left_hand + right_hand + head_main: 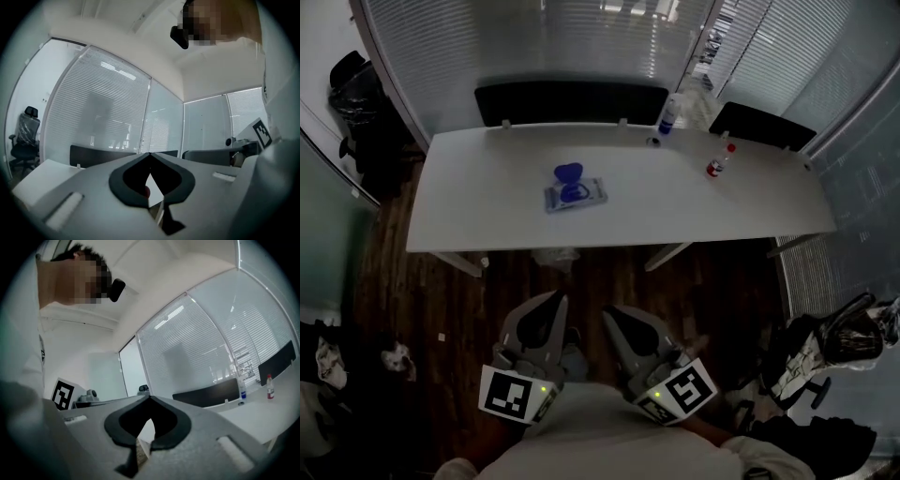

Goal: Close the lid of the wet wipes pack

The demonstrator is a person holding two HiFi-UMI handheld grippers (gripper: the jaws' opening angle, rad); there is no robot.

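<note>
The task is at its approach step, with nothing touched so far. Both tools are held low and close to the person's body. The left gripper has its jaws together at the tips with nothing between them, and the right gripper is closed and empty in the same way.

The wet wipes pack lies flat on the white table, well ahead of both sets of tips and roughly on the line between them, a little nearer the left gripper's side. Its blue lid appears to stand open on the pack's far edge, away from the grippers. Two bottles stand farther ahead, off to the right gripper's side, well apart from the pack.

The next move calls for a long reach forward and down over the table. One tool should probably steady the pack, since it looks light enough to slide. The other gets beyond the lid and pushes it back toward the person, down onto its opening.
</note>
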